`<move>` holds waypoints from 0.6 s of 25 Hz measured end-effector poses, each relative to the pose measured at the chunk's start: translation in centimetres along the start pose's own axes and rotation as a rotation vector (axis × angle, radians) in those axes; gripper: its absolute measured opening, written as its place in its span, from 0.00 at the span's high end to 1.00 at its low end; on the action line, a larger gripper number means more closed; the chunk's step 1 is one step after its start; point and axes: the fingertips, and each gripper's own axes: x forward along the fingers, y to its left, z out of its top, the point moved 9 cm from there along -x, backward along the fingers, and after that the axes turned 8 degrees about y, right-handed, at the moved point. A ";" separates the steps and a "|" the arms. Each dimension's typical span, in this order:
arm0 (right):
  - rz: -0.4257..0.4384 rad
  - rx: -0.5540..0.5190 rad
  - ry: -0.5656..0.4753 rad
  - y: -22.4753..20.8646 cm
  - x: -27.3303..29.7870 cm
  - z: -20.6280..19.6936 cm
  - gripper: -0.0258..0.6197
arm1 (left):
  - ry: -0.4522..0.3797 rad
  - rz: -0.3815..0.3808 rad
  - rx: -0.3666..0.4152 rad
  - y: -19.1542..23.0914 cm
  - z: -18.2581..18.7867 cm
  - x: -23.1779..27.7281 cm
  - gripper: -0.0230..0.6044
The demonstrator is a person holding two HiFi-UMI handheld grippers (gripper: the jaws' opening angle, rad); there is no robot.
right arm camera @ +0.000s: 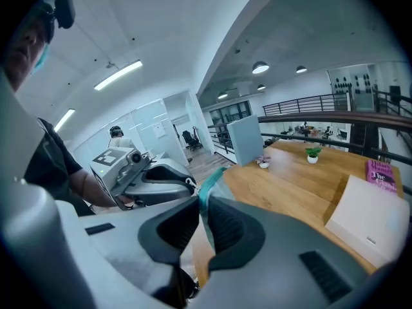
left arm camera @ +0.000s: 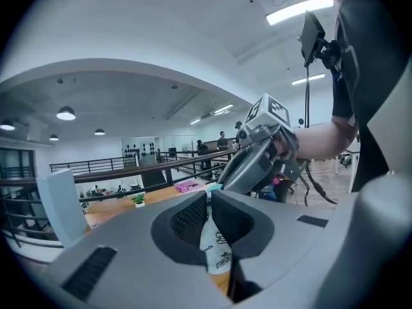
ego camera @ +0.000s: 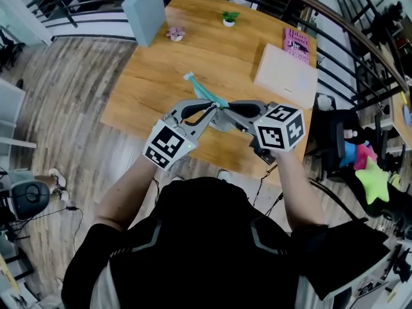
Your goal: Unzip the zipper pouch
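**Risk note: two pinches mid-air, pull tab not confirmed**

Your left gripper [left arm camera: 209, 201] is clamped on the white printed cloth of the zipper pouch [left arm camera: 216, 251]. Your right gripper [right arm camera: 201, 205] is clamped on its teal edge, and the tips almost meet. The pouch hangs between them, above the near part of the table [ego camera: 161, 82].

- No view shows whether either pinch has the pull tab. If you draw the hands apart with only cloth held, you likely stretch the seam and the zip stays closed.
- Both bites look shallow. A sharp tug could slide the cloth out of one pair of pads, and the pouch then swings from the other.
- If both let go, it may drop past the table's near edge.

The white box [ego camera: 286, 74], pink book [ego camera: 297, 44] and potted plant [ego camera: 228, 19] sit well apart, so a collision seems unlikely.
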 end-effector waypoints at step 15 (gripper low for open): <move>0.031 -0.091 0.005 1.0 -0.5 0.9 0.88 | -0.026 -0.053 -0.239 0.8 0.5 -1.4 0.91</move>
